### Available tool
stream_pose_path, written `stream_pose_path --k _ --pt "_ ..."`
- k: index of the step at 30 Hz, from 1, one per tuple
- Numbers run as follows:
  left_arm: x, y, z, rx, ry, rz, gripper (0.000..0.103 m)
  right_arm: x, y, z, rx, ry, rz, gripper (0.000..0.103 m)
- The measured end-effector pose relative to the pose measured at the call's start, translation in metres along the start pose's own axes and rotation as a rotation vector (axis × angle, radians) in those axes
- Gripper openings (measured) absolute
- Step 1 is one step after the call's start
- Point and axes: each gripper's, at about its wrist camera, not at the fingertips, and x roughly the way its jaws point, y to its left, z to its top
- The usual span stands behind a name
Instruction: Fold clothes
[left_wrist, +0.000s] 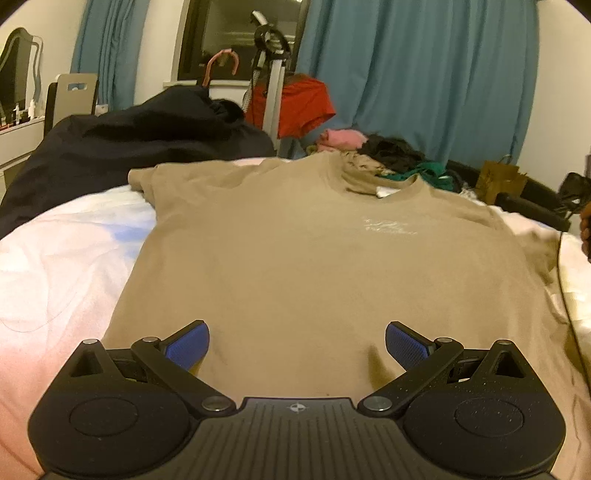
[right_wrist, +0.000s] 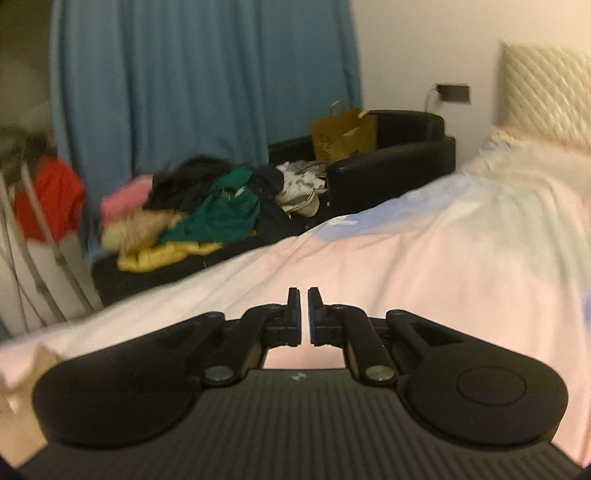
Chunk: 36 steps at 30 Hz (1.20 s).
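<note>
A: Where does the tan cotton T-shirt lie?

B: Flat and face up on the pink-and-white bed cover, collar toward the blue curtains, hem just under the left claw, whose blue pads stand spread wide above the cloth, gripping nothing.

A: And the right claw?

B: Pressed nearly together, empty, hanging over bare bed cover in a blurred view; in that view only a tan scrap shows at the left edge.

A: What could go wrong?

B: Likely a lopsided fold. The far sleeve is bunched, and the mixed pile of loose clothes sits close to the collar, so a hasty lift could drag wrinkles in.
</note>
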Motion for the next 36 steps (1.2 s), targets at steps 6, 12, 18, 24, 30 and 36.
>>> stream_pose_path --k 6,12,18,24,30,36 --pt "0.007 0.003 0.002 0.002 0.007 0.001 0.103 -0.025 -0.040 -0.058 0.330 0.123 0.237 0.093" --pt "-0.011 0.006 0.001 -0.003 -0.003 -0.013 0.103 -0.073 -0.056 -0.140 0.494 0.214 0.360 0.092" --pt "-0.034 0.004 -0.002 0.008 -0.036 -0.001 0.103 -0.063 -0.044 -0.161 0.482 0.331 0.385 0.094" --pt "-0.033 -0.001 -0.002 0.008 -0.026 0.031 0.103 -0.047 -0.050 -0.167 0.540 0.247 0.435 0.094" --pt "-0.019 -0.002 -0.005 0.002 0.001 0.040 0.103 -0.033 -0.040 -0.161 0.470 0.142 0.477 0.094" --pt "-0.010 -0.002 -0.008 0.026 0.002 0.042 0.103 -0.013 -0.046 -0.149 0.525 0.050 0.584 0.094"
